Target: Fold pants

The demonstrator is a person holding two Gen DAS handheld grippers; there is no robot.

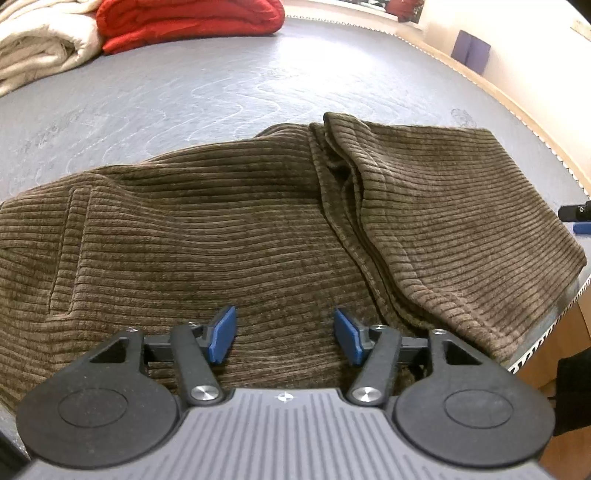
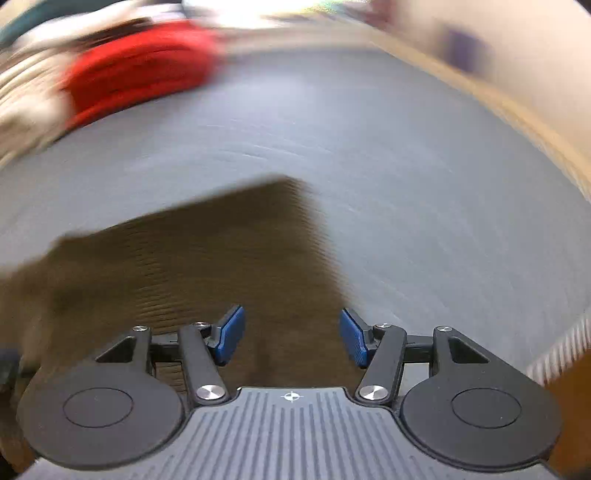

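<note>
Found pants (image 1: 258,229) lying on the mattress (image 1: 221,96), near its front edge, well apart from the red blanket (image 1: 184,22) and cream blanket (image 1: 40,44) at the far side. Judged partly folded: one section doubled over the right portion, layered edges showing along the fold; left portion with pocket seam spread flat. Further folding and squaring judged outstanding.

Left hand-held gripper (image 1: 284,334) poised over the pants' near edge, pads spread, nothing grasped. Right hand-held gripper (image 2: 291,336) likewise released and empty, over the pants' right corner (image 2: 295,184). Right view blurred; cloth detail there not determinable.
</note>
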